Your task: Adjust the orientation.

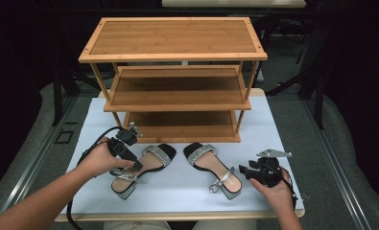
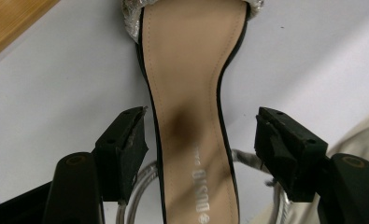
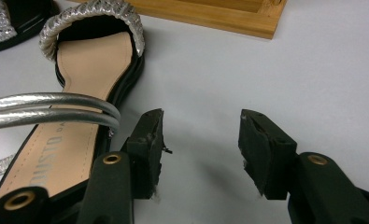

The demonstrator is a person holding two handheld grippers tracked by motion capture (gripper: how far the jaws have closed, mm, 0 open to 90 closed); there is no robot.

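Two tan-soled sandals with silver straps lie on the white table in front of a bamboo shoe rack [image 1: 177,91]. My left gripper [image 1: 135,165] hovers over the left sandal [image 1: 151,160]. In the left gripper view my left gripper [image 2: 198,140] is open and straddles the narrow waist of the left sandal [image 2: 191,84], its pads clear of both edges. My right gripper [image 1: 243,170] rests low beside the heel of the right sandal [image 1: 211,165]. In the right gripper view my right gripper [image 3: 203,135] is open over bare table, with the right sandal [image 3: 88,70] just to its left.
The three-shelf rack stands at the back of the white table top [image 1: 283,143], and its bottom rail [image 3: 229,14] lies close behind the sandals. The table's front edge [image 1: 177,215] runs just under the person's forearms. Dark floor surrounds the table.
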